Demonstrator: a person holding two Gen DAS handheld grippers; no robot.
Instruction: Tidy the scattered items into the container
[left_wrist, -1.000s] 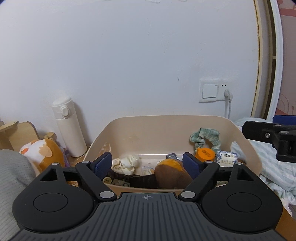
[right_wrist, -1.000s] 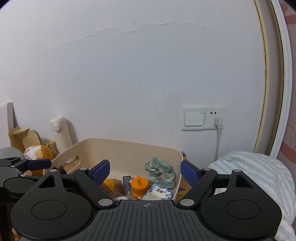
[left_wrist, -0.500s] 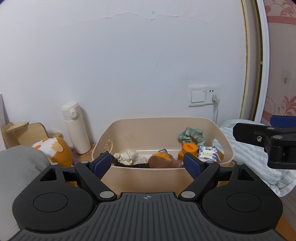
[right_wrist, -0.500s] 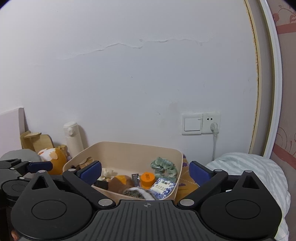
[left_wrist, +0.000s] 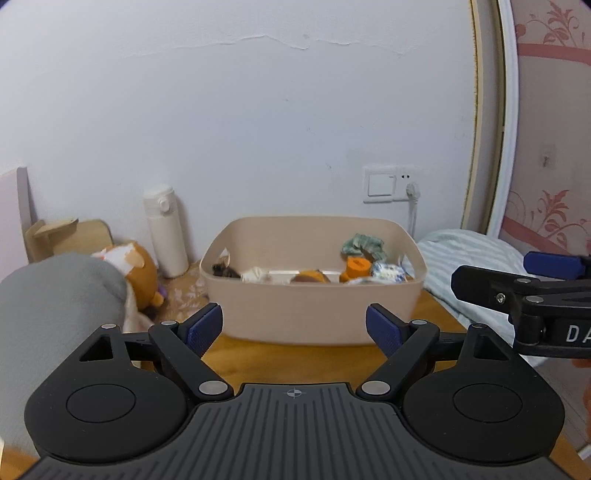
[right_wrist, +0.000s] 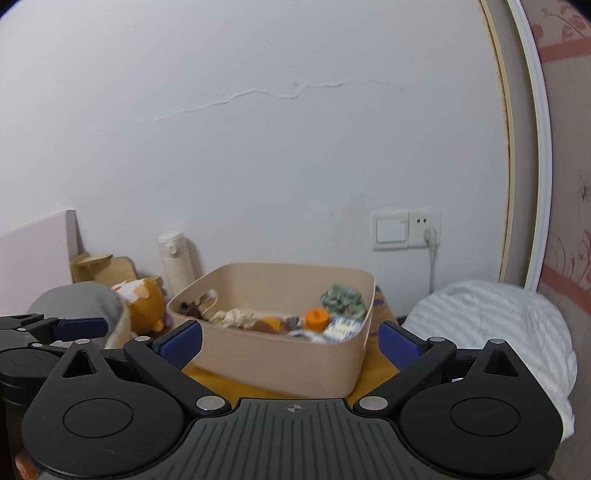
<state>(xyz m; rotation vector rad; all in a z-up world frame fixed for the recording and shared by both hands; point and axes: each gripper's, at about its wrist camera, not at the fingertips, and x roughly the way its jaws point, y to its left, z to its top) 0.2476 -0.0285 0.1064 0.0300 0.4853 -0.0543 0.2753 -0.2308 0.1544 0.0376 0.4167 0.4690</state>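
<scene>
At 12 o'clock of both grippers, container (left_wrist: 314, 310); left gripper (left_wrist: 294, 328), right gripper (right_wrist: 290, 349) level, jaws wide apart, holding nothing.

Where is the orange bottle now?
In both views the orange bottle stands inside the bin, right of centre, between the green scrunchie and the blue-white packet.

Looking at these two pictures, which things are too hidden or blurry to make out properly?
- Floor of the beige plastic tub: left wrist view, hidden by its near wall.
- Dark item at the tub's left end: right wrist view, too small and blurred to identify.
- Orange plush toy: left wrist view, partly hidden by the grey cushion.
- Print on the blue-and-white packet: right wrist view, blurred.
</scene>
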